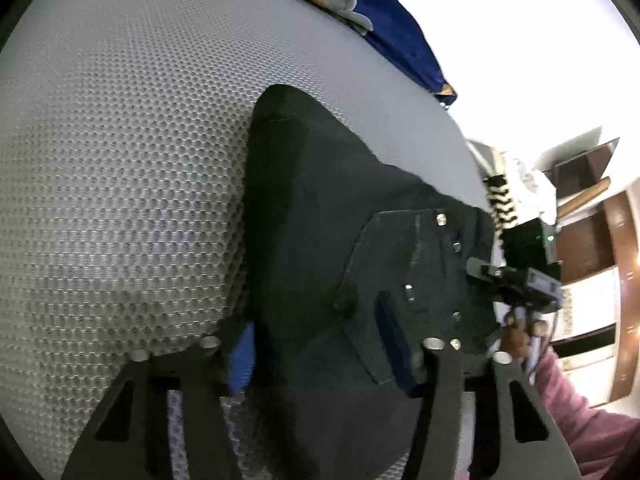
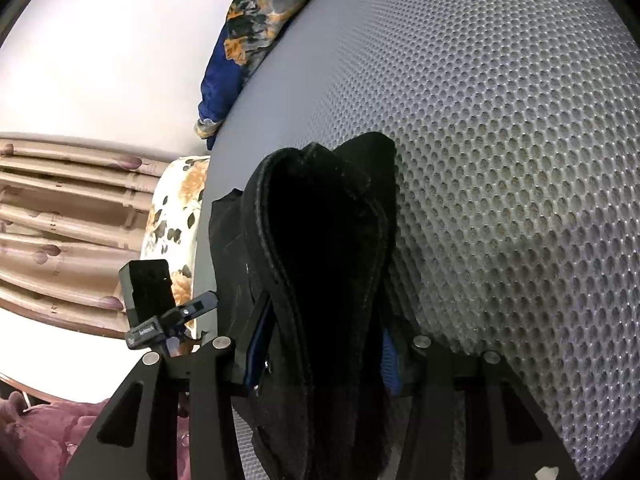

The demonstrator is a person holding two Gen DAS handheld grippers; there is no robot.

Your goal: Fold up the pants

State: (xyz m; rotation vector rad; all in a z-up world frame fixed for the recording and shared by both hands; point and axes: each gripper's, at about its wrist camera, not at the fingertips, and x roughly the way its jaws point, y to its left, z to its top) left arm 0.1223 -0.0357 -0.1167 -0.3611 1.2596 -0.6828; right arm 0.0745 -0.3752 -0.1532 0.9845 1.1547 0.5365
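Dark pants (image 1: pixel 320 200) lie on a grey mesh mattress (image 1: pixel 120 160), back pocket with metal rivets facing up. My left gripper (image 1: pixel 318 352) has its blue pads on either side of the pants' near edge, shut on the fabric beside the pocket. In the right wrist view the pants (image 2: pixel 328 220) bunch into a thick folded waistband that rises between the blue pads of my right gripper (image 2: pixel 322 360), which is shut on it. A hand (image 1: pixel 520 336) in a pink sleeve holds the right gripper at the pants' right edge.
The mesh mattress (image 2: pixel 500 160) spreads wide beyond the pants. A blue floral cloth (image 2: pixel 248 40) lies along its far edge. A floral pillow (image 2: pixel 176 208) and pleated curtains (image 2: pixel 60 220) stand past the left side. Wooden cabinets (image 1: pixel 592 240) are at the right.
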